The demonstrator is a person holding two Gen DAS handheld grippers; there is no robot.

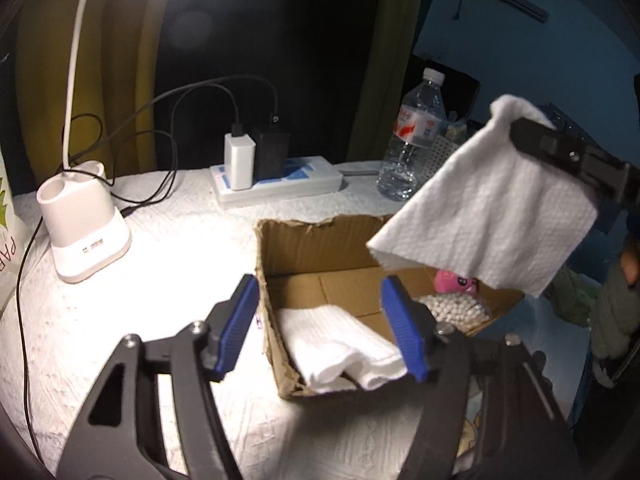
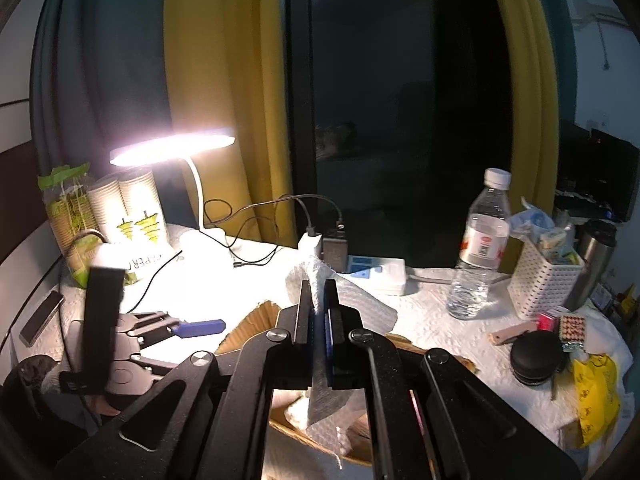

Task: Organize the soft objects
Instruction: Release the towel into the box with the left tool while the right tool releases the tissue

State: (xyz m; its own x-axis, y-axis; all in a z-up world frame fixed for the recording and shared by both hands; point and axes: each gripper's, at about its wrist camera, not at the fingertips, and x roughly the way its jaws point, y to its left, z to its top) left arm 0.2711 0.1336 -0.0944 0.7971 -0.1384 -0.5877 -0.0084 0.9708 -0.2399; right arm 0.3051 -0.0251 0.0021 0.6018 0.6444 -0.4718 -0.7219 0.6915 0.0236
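An open cardboard box sits on the white-covered table. Inside lie a folded white cloth, a pink plush toy and a bag of white beads. My left gripper is open and empty, its blue pads straddling the box's near left corner. My right gripper is shut on a white paper towel and holds it hanging above the box's right side. In the right wrist view the towel is pinched between the shut fingers, above the box.
A lit desk lamp stands at left with trailing cables. A power strip with chargers and a water bottle stand behind the box. A white perforated basket, a black round case and a yellow bag lie at right.
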